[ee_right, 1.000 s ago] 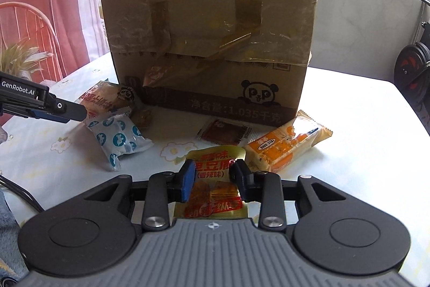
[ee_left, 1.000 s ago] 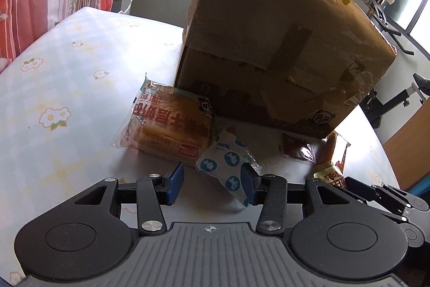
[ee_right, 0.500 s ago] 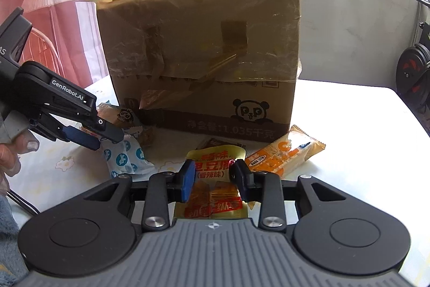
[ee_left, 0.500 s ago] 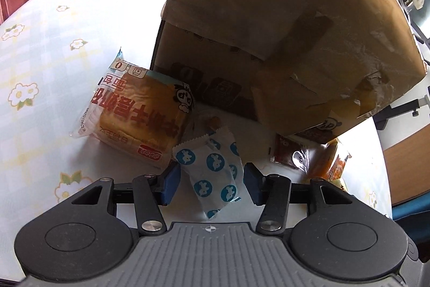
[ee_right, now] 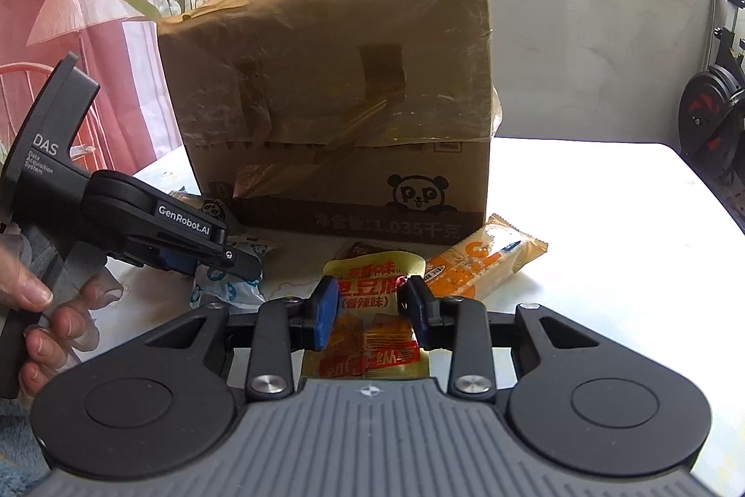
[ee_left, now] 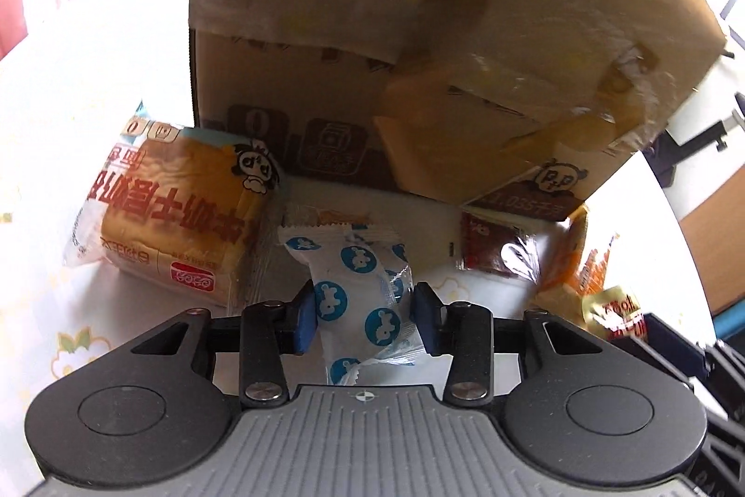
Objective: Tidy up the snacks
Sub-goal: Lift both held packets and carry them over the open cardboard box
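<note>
A white snack packet with blue dots lies on the table between the fingers of my left gripper, which close in on its sides. My right gripper is shut on a yellow tofu snack pouch and holds it in front of a tall cardboard box. A wrapped bread loaf lies left of the dotted packet. A dark red sachet and an orange wafer packet lie at the foot of the box. The left gripper also shows in the right wrist view.
The box stands close ahead on a white flowered tablecloth. A plant and lamp stand behind at the left. An exercise bike stands at the right, off the table.
My left gripper has moved forward and down around the dotted packet and its fingers have narrowed onto it. My right gripper has kept hold of the yellow pouch and shifted slightly closer to the box.
</note>
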